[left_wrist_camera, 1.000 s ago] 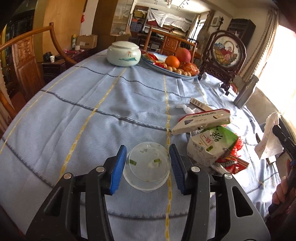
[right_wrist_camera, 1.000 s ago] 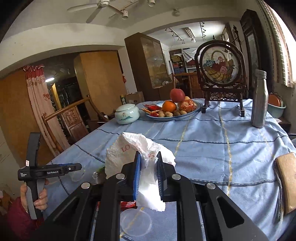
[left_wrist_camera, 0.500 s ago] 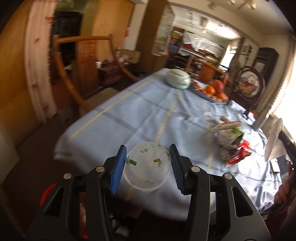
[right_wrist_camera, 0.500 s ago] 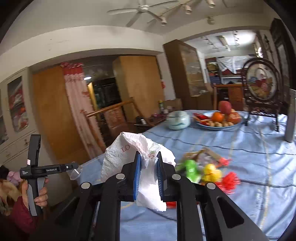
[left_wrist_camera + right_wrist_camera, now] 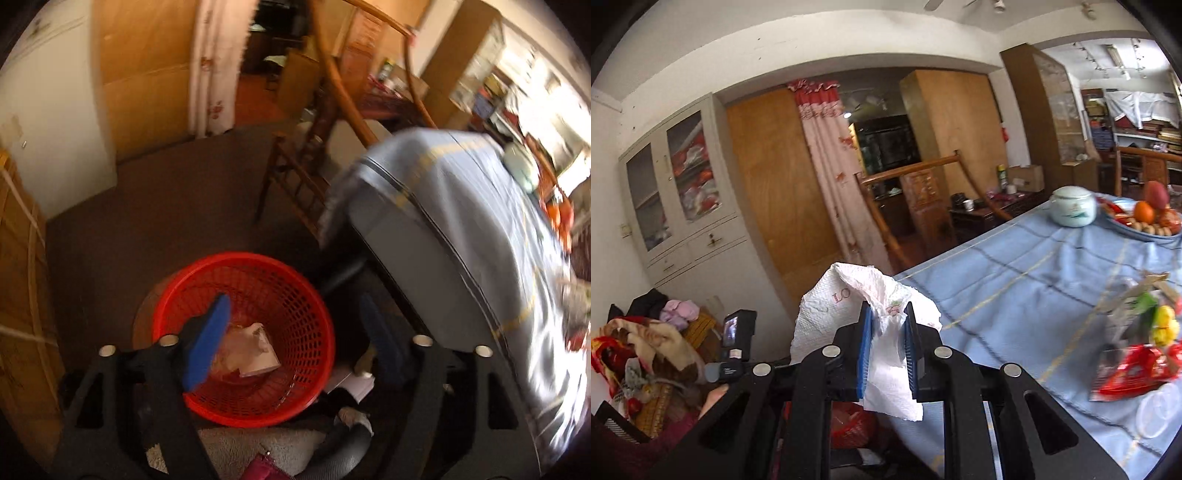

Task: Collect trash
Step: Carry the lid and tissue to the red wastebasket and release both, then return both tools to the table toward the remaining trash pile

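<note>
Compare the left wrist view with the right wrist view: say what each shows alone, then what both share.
Only the left wrist view: the left gripper, jaws opening with nothing between them, above the red basket's inside, where crumpled trash lies.
Only the right wrist view: the right gripper shut on a white paper towel, and red wrappers on the table.
Both: the blue tablecloth and the white lidded jar.

Blue checked tablecloth (image 5: pixel 1015 280) is the landmark. White lidded jar (image 5: pixel 1073 210) sits at its far end, fruit plate (image 5: pixel 1145 225) just beside the jar. Wooden chair (image 5: pixel 916 206) stands behind its far edge.
</note>
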A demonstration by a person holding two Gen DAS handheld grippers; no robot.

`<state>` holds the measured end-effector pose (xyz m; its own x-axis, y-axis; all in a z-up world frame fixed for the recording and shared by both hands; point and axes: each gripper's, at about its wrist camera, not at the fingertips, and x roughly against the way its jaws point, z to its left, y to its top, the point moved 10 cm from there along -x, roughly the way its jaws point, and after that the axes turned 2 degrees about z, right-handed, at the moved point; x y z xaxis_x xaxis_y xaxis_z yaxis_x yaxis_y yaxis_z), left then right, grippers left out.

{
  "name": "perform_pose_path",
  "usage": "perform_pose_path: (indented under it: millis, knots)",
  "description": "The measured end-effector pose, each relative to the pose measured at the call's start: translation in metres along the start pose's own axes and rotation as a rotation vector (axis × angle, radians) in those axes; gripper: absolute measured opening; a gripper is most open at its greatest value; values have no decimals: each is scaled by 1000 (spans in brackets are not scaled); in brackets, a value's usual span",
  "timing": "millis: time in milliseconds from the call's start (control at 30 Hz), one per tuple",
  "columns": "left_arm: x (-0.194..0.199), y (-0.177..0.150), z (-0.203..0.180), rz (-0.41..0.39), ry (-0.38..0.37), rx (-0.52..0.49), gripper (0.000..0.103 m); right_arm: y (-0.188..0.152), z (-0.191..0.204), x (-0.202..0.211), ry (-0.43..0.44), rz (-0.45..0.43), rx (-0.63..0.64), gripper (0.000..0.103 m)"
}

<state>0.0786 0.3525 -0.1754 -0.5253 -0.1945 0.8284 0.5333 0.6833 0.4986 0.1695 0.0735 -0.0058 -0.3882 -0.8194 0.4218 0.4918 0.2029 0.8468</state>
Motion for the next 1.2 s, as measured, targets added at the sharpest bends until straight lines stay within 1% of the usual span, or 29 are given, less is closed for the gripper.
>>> perform_pose_path:
  millis: [33, 100, 133, 200, 267, 333, 400, 467, 500, 533, 567, 600, 667, 767, 967, 1000, 1067, 1200]
  knots:
    - [4, 3, 5, -20, 13, 20, 81, -3, 10, -11, 18, 22, 7, 17]
    - [18, 11, 21, -88, 64, 69, 87, -8, 25, -33, 45, 64, 24, 17]
    - [27, 16, 29, -135, 94, 94, 90, -11, 34, -45, 58, 85, 33, 17]
    - [39, 24, 40, -199, 144, 127, 93, -20, 50, -69, 84, 132, 51, 17]
    - [54, 28, 53, -261, 200, 161, 94, -29, 66, -94, 113, 180, 65, 17]
    - [64, 31, 64, -293, 239, 195, 94, -39, 81, -117, 137, 226, 79, 18]
    - [72, 34, 84, -323, 265, 250, 94, -51, 97, -142, 157, 275, 97, 18]
    - [75, 37, 102, -344, 289, 309, 95, -63, 109, -165, 164, 326, 119, 21]
    - [75, 38, 110, -347, 302, 334, 95, -71, 115, -177, 162, 356, 139, 25]
    - [74, 39, 118, -343, 312, 355, 95, -78, 121, -188, 151, 382, 159, 50]
    - [70, 39, 122, -338, 316, 367, 95, -81, 124, -195, 137, 387, 173, 75]
    - [68, 39, 125, -332, 319, 377, 95, -82, 127, -200, 125, 381, 187, 79]
    - [63, 37, 128, -320, 320, 389, 95, -87, 134, -206, 128, 390, 214, 79]
    - [59, 38, 126, -320, 329, 379, 95, -85, 137, -204, 132, 387, 229, 81]
    - [51, 34, 111, -294, 292, 327, 95, -76, 125, -193, 128, 351, 172, 84]
    - [51, 34, 109, -295, 289, 321, 95, -74, 122, -189, 120, 342, 170, 85]
    - [52, 34, 102, -295, 279, 300, 95, -69, 117, -177, 99, 314, 166, 92]
    - [52, 32, 85, -289, 248, 259, 95, -54, 104, -152, 49, 245, 164, 93]
